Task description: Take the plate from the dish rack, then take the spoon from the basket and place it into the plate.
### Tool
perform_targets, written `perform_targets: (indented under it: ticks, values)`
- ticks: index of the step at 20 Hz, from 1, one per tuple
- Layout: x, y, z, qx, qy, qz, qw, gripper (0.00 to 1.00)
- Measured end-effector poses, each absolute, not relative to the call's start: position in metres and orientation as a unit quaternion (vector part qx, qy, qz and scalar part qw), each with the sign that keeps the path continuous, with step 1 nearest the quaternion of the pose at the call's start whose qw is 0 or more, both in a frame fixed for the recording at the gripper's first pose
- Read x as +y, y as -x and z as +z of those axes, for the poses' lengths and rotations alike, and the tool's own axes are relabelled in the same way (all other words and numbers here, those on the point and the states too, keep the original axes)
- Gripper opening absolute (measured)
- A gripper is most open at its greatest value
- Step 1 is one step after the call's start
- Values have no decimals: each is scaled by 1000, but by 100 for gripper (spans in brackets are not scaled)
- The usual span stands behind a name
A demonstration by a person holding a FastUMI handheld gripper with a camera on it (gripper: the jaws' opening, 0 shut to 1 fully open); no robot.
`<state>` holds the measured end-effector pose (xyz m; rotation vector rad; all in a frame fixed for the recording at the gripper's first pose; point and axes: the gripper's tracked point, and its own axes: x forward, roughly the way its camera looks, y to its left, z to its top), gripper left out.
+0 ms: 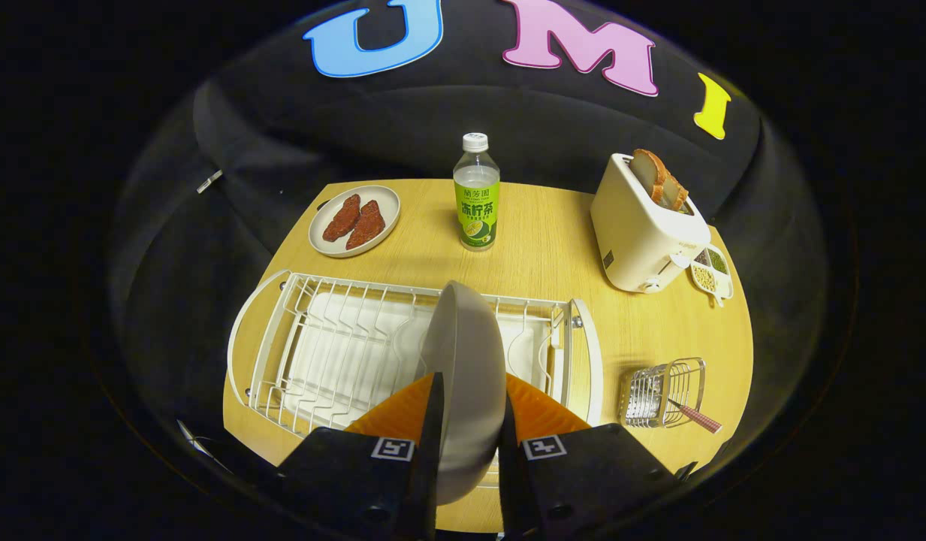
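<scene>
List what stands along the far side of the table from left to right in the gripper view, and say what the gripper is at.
Plate of meat → bottle → toaster → small divided dish. Nearer, the gripper is shut on the grey plate, held on edge above the dish rack.

Tool (466, 421) seen from behind, pointing forward and downward. Its two fingers (432, 421) stand close and nearly parallel, each pressing a face of the upright plate (466, 353) clamped edge-on between them.
</scene>
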<state>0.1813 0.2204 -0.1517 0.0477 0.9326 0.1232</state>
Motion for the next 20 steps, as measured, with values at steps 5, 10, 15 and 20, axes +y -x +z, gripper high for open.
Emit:
perform_targets:
  ticks: [5, 10, 15, 20]
  values:
    - [223, -179, -146, 445, -1, 44, 895, 37]
    - [220, -181, -144, 437, 39, 34, 898, 37]
    - [215, -190, -133, 424, 73, 23, 902, 33]
    - [192, -195, -130, 426, 70, 13, 902, 30]
